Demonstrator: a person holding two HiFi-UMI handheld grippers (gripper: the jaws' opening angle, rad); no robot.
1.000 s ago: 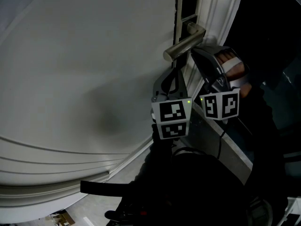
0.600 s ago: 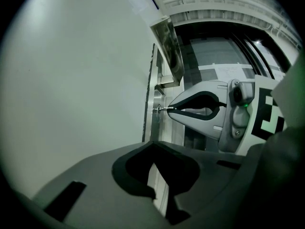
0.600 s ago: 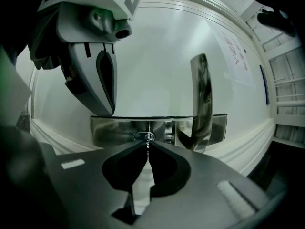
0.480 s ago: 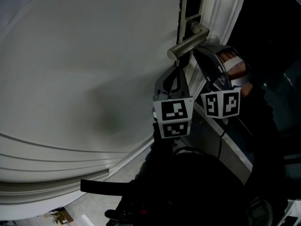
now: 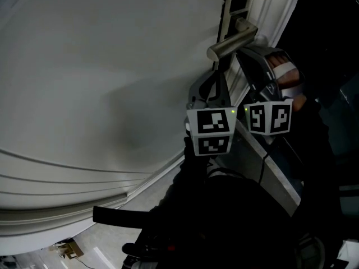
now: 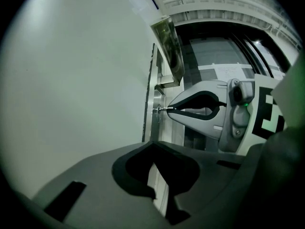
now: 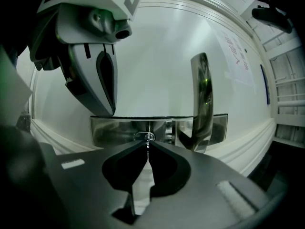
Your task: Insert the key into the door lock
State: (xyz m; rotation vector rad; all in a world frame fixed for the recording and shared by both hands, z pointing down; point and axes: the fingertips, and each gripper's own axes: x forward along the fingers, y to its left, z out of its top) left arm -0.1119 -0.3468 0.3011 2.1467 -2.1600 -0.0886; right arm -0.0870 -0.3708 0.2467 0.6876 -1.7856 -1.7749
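Shifted since a second ago: in the head view both grippers and the lever handle sit a little higher and further right. Their arrangement to one another is unchanged.

1. Right gripper (image 7: 148, 146): matte grey plastic with curved fingers, closed on the key. A person's hand (image 5: 285, 74) holding it appears only in the head view.
2. Thin silvery metal key (image 6: 164, 109): seen edge-on in the right gripper view. The left gripper view shows it from the side, level, bridging the fingertips and the lock. Its tip meets the keyhole; how deep it sits cannot be told.
3. Left gripper (image 6: 153, 143): same grey plastic, fingers closed together with nothing between them. It is held just beside the right gripper, tips near the lock plate to one side of the keyhole.
4. Oval lock cylinder (image 7: 145, 137): small and polished, set in the plate.
5. Rectangular brushed-steel lock plate (image 7: 114, 128): reflective.
6. Satin metal lever handle (image 5: 231, 41): a rounded bar mounted on the plate beside the keyhole.
7. Smooth white painted door (image 5: 112, 72): curved moulding lines run along its lower part.
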